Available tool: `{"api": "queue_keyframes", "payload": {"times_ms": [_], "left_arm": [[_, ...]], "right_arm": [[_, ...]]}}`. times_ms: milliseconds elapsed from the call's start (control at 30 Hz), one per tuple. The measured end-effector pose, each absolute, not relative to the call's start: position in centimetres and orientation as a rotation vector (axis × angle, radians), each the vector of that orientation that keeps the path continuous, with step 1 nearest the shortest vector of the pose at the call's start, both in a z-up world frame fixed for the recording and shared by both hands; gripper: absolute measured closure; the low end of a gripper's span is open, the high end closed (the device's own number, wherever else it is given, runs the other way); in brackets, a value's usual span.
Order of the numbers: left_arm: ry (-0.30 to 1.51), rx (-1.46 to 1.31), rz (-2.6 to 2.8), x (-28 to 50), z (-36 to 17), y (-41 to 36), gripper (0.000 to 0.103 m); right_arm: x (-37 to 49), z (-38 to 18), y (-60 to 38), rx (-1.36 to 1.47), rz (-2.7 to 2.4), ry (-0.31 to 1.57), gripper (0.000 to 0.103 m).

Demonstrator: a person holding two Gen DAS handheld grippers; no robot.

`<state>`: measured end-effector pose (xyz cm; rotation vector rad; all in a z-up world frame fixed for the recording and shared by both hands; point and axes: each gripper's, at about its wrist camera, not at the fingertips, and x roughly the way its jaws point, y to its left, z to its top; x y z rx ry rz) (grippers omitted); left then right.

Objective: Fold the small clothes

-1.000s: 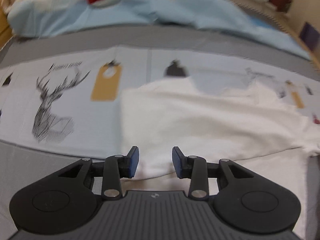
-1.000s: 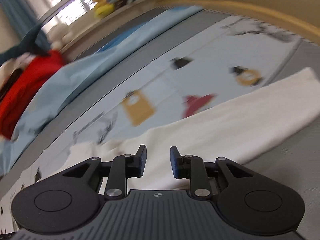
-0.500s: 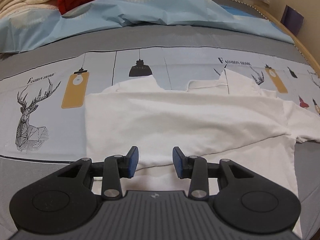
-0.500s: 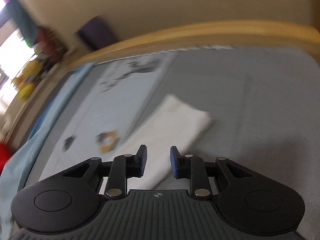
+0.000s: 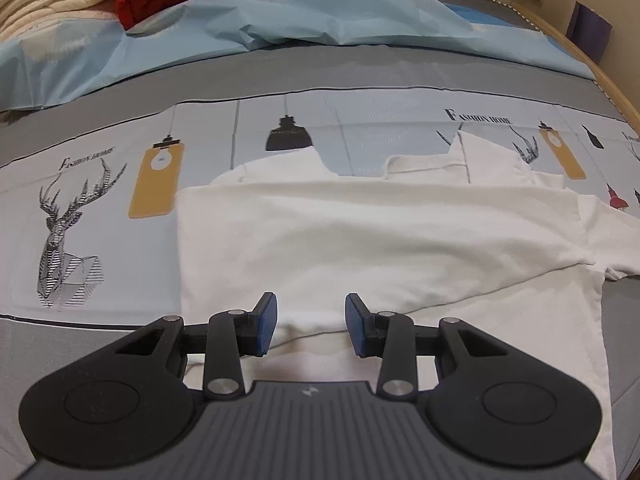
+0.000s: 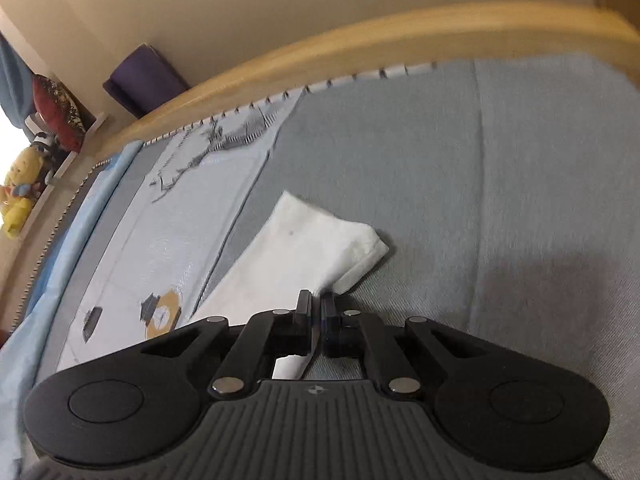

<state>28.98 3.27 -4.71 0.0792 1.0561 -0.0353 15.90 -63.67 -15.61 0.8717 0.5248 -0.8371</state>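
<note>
- Now the white shirt (image 5: 360, 240) lies spread flat on the printed bed cover (image 5: 100, 208), partly folded lengthwise.
- Left hand-held gripper (image 5: 311, 324): jaws apart above the shirt's near folded edge, nothing clamped.
- Right hand-held gripper (image 6: 317, 320): jaws have just closed, pinching the shirt's edge (image 6: 308, 256) near its corner on the grey bedding (image 6: 480, 200).
</note>
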Motion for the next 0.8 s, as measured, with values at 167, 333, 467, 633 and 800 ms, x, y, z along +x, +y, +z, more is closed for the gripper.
{"api": "queue_keyframes", "payload": {"times_ms": [167,333,467,633,800], "left_arm": [[1.048,0.042,0.013,29.1,-4.3,5.8,0.061],[1.022,-0.012,0.061,28.7,-3.2,8.5,0.061],[1.003,-0.079,0.102,28.3,-2.4,10.9,0.061],[1.023,-0.150,0.126,28.3,-2.3,13.9,0.061],[1.023,-0.244,0.105,28.2,-2.2,15.5,0.062]], "right_arm": [[20.2,-8.1,-56.1,0.573,-0.658,0.412,0.100],[23.9,-1.7,-41.6,0.441,-0.254,0.358,0.100],[25.7,0.5,-27.1,0.451,0.182,0.423,0.098],[26.4,-3.2,-14.7,0.522,0.538,0.786,0.088],[25.9,-1.1,-16.3,0.470,0.387,0.842,0.087]]}}
